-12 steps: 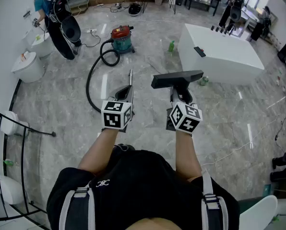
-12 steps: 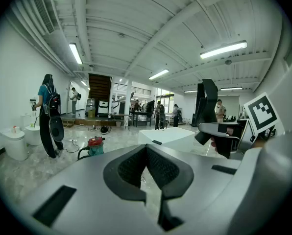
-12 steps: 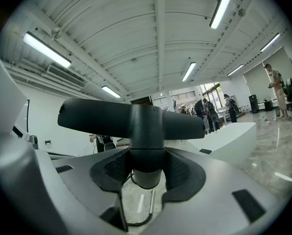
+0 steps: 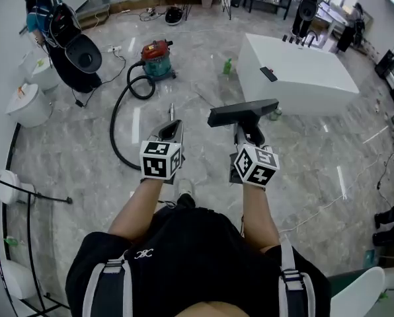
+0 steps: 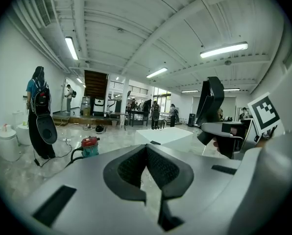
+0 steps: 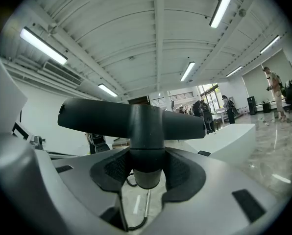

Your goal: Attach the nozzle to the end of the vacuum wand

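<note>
In front of your chest, your forearms reach forward side by side: right gripper, jaws clamped on the nozzle; left gripper, jaws clenched empty, wand on the floor just beyond.

The lower end of the wand is covered by the left gripper in the head view, so where the hose joins it can't really be made out. The neck of the nozzle is swallowed up there by the right gripper and its marker cube. The small dark bits on the white block are too tiny to be named. The person's shoulders are cut off at the bottom edge.
</note>
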Demonstrator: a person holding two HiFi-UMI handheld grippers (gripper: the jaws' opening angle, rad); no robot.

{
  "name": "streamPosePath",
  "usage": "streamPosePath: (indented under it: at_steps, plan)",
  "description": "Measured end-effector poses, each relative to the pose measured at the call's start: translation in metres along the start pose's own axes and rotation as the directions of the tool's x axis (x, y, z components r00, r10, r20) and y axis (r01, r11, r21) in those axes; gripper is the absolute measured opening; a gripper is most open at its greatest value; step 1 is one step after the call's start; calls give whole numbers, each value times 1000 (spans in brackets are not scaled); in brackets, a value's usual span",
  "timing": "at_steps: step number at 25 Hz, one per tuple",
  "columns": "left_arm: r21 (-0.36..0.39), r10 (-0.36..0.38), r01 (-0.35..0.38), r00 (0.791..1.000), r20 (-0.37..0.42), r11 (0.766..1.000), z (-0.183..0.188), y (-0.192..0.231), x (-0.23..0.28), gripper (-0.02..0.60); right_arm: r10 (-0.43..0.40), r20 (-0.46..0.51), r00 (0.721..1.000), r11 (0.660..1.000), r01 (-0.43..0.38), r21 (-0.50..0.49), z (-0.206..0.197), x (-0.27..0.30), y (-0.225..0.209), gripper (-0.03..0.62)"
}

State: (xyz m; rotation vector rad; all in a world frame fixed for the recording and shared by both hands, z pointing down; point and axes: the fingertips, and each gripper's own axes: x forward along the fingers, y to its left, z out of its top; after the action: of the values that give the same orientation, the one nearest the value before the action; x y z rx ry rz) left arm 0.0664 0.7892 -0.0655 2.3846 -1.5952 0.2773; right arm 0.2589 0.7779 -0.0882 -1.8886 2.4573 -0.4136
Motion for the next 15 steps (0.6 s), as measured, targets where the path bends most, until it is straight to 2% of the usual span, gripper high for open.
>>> streamPosePath:
  at_steps: [7, 15]
  plan:
    - [-16, -10, 10, 1000, 24, 1000, 36, 45, 70, 9, 9, 2, 1000, 1000, -9, 6, 28, 84, -6, 193]
    - [-44, -8, 10, 999, 40, 999, 85, 120, 138, 9, 30, 1, 1000, 999, -30, -12, 69, 193, 14, 193]
